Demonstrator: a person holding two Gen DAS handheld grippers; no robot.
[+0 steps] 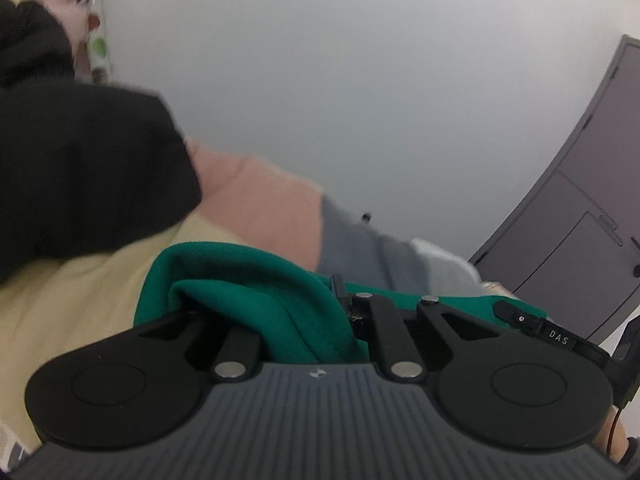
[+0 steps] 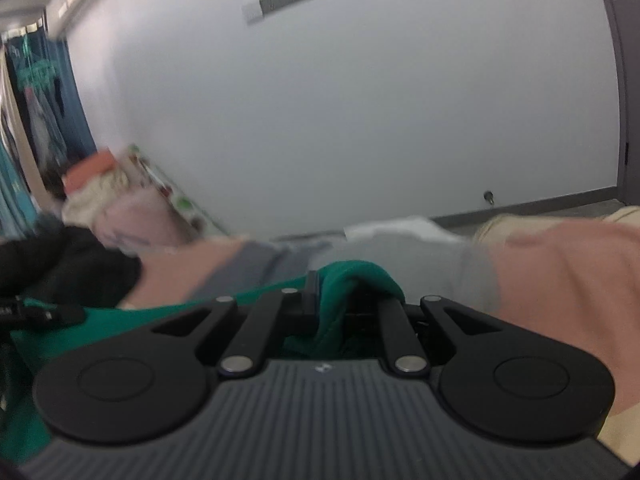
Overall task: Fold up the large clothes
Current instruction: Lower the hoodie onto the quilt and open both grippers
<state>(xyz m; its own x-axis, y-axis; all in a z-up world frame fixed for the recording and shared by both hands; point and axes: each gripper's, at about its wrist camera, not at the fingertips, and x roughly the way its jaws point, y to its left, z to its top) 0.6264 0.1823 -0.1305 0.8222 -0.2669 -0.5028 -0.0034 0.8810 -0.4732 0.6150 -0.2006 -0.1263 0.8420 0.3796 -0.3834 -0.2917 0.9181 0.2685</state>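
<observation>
While both tongs pinch green garment (image 1: 256,288) | curtains (image 2: 24,128) right-view only

Two grippers: the left gripper (image 1: 320,304) and right gripper (image 2: 344,300). One green garment (image 1: 248,280). Behind the green garment, one colour-blocked cloth (image 1: 272,208), one black garment (image 1: 80,160), and perhaps three bundled clothes, blurred.

Soft matt green cloth (image 1: 256,300) bunches in each matt black plastic hand-held gripper (image 2: 344,300), pins shiny metal.
</observation>
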